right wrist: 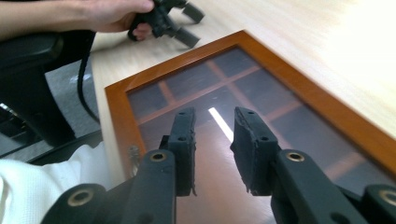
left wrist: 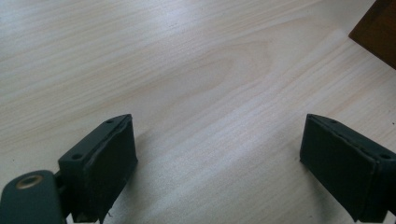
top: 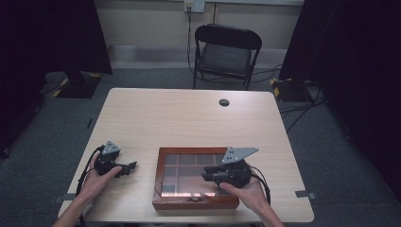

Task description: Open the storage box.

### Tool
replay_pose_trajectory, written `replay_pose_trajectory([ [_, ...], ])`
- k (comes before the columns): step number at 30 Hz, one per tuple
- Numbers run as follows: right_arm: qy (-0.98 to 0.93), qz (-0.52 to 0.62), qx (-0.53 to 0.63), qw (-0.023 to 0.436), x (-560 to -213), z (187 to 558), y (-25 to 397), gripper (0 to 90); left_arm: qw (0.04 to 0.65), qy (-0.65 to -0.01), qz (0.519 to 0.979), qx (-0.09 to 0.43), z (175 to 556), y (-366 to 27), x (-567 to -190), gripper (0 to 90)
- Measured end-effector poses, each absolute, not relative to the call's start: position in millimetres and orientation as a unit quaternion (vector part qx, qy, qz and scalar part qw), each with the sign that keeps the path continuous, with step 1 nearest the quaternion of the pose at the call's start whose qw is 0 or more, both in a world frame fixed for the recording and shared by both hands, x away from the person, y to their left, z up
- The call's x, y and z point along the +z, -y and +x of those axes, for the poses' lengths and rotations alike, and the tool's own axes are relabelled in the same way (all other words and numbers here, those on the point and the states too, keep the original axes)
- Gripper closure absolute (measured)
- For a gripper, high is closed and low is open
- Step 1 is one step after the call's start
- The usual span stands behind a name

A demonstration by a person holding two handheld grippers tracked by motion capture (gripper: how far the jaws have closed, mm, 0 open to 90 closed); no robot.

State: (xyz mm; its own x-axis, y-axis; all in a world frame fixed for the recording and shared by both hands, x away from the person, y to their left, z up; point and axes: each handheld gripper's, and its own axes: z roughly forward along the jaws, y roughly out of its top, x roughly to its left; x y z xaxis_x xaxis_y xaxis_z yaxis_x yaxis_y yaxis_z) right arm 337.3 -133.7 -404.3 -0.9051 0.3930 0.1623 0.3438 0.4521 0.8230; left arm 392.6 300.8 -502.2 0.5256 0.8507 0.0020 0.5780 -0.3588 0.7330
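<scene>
A black folding chair (top: 227, 51) stands beyond the table (top: 189, 118); a wall socket (top: 194, 5) sits above it.

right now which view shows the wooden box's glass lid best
The right gripper view: the glass lid sits close under the right gripper, its dividers clear beneath. The high view shows the whole wooden box small, partly behind that gripper. The left gripper view catches just one brown corner.

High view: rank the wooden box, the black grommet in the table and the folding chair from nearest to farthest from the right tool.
1. Wooden box: directly under the right tool, at the table's near edge.
2. Black grommet: farther up the table, near its far edge.
3. Folding chair: beyond the table, on the floor.
</scene>
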Motion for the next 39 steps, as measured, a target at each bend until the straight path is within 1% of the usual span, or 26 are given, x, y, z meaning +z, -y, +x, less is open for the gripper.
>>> replay_pose_trajectory([
  [4, -0.858, 0.21, 0.469, 0.014, -412, 334, 128, 73.2, 0.348, -0.446, 0.801, 0.195, 393, -301, -502, 9.9],
  [6, -0.86, 0.205, 0.467, 0.001, -419, 331, 126, 75.5, 0.348, -0.445, 0.802, 0.195, 393, -301, -502, 9.9],
  [10, -0.867, 0.193, 0.459, -0.011, -425, 326, 123, 76.9, 0.348, -0.445, 0.801, 0.195, 393, -301, -502, 9.9],
  [13, -0.869, 0.183, 0.459, -0.029, -430, 318, 121, 79.5, 0.348, -0.447, 0.801, 0.196, 393, -301, -502, 9.8],
  [23, -0.888, 0.149, 0.432, -0.041, -439, 310, 110, 80.8, 0.348, -0.448, 0.8, 0.196, 392, -300, -502, 9.7],
  [30, -0.89, 0.146, 0.43, -0.041, -440, 311, 107, 81.7, 0.347, -0.449, 0.8, 0.196, 392, -300, -502, 9.7],
  [33, -0.886, 0.148, 0.436, -0.054, -442, 313, 108, 81.9, 0.347, -0.453, 0.797, 0.198, 392, -299, -502, 9.7],
  [39, -0.887, 0.148, 0.434, -0.052, -441, 314, 107, 82.3, 0.347, -0.452, 0.798, 0.197, 391, -300, -502, 9.9],
])
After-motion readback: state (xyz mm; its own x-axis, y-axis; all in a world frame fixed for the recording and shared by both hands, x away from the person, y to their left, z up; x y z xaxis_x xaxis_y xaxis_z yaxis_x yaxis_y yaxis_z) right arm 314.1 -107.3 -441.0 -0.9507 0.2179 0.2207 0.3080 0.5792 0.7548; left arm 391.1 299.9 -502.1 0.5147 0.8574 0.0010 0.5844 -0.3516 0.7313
